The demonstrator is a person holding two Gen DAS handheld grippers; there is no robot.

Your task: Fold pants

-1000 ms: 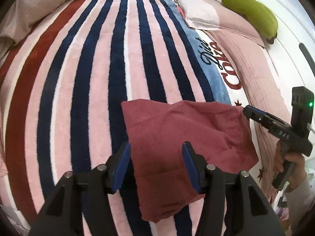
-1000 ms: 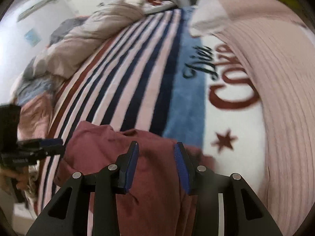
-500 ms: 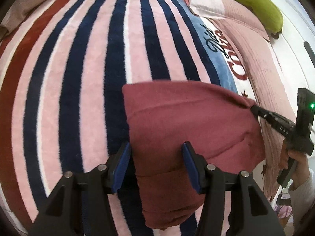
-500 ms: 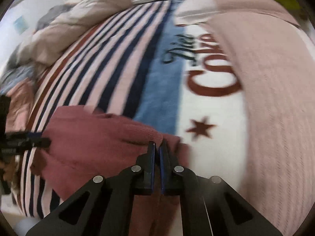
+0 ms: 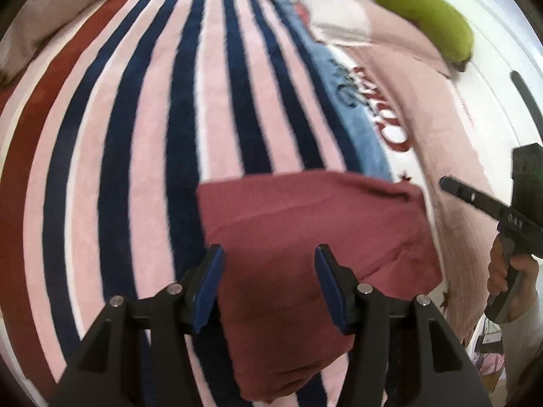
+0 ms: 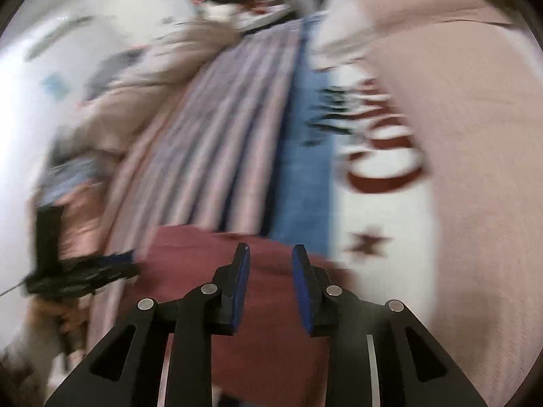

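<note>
The maroon pants [image 5: 305, 237] lie folded into a rough rectangle on the striped blanket [image 5: 135, 135]. My left gripper [image 5: 268, 271] is open and empty, hovering over the pants' near left part. My right gripper [image 6: 269, 271] is open and empty above the pants [image 6: 264, 322], which fill the lower middle of the blurred right wrist view. In the left wrist view the right gripper [image 5: 475, 200] sits just right of the pants' far right corner, apart from the cloth. The left gripper also shows in the right wrist view [image 6: 85, 271].
A green banana-shaped plush [image 5: 427, 17] lies on pink pillows [image 5: 390, 54] at the far right. A crumpled beige duvet [image 6: 142, 84] lies along the far left. A pink ribbed cover [image 6: 475, 169] borders the blanket on the right.
My right gripper, shut on the pants' far right corner half a second ago, has opened and drawn back from the cloth. The left gripper stays open over the pants.
</note>
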